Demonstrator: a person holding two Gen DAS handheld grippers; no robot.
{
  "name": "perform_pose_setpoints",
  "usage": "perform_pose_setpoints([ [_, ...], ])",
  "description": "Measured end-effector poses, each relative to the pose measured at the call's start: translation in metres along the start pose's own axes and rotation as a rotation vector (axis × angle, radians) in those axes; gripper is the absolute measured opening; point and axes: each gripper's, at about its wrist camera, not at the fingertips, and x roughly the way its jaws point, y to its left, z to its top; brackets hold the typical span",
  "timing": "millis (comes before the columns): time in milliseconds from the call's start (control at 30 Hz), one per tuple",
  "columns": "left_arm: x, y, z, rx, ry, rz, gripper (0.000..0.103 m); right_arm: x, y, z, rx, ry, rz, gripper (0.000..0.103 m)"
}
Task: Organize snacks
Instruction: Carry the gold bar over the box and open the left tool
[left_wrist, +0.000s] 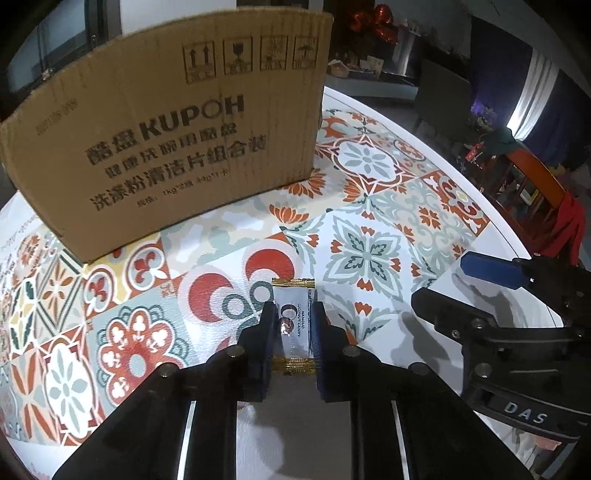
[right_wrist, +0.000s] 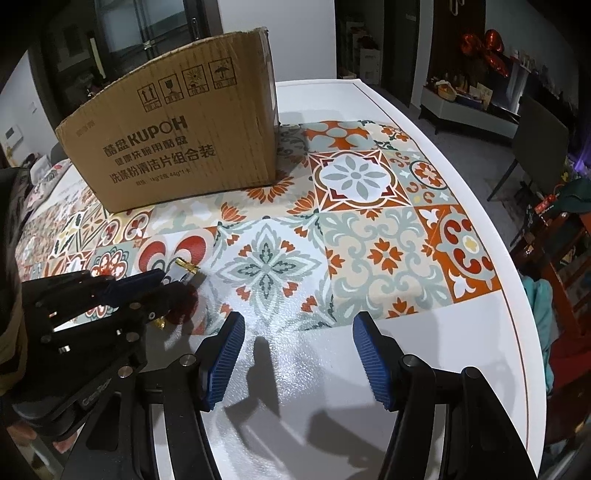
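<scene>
My left gripper (left_wrist: 293, 325) is clamped narrow on the candy (left_wrist: 291, 321), a small white wrapper w/ gold crimped ends, lying on the patterned mat (left_wrist: 369, 221) near the cardboard box (left_wrist: 166, 147), on the side facing me. Pads sit on the long edges, so the grip is thin; I reckon the slick wrapper could slide or twist out as I lift, esp. if I swing fast toward the box. It could also clip the box wall if I come in too low, since that wall stands tall. My right gripper (right_wrist: 299, 358) hangs half open w/ nothing in it, farther from the box over the bare white table (right_wrist: 332, 387), just beside the left one; they could bump if I cross over.
</scene>
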Motion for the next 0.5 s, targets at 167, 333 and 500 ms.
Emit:
perform_pose_setpoints([
  [167,-0.016,0.002,0.002,-0.034,-0.019,-0.010,0.019,-0.006,0.002,0.002,-0.006,-0.014,0.003,0.062],
  [333,-0.033,0.004,0.004,-0.051,-0.048,0.001,0.019,-0.016,0.007,0.007,-0.020,-0.036,0.007,0.062],
  [500,-0.052,0.008,0.009,-0.073,-0.083,0.016,0.019,-0.033,0.014,0.018,-0.048,-0.074,0.022,0.062],
])
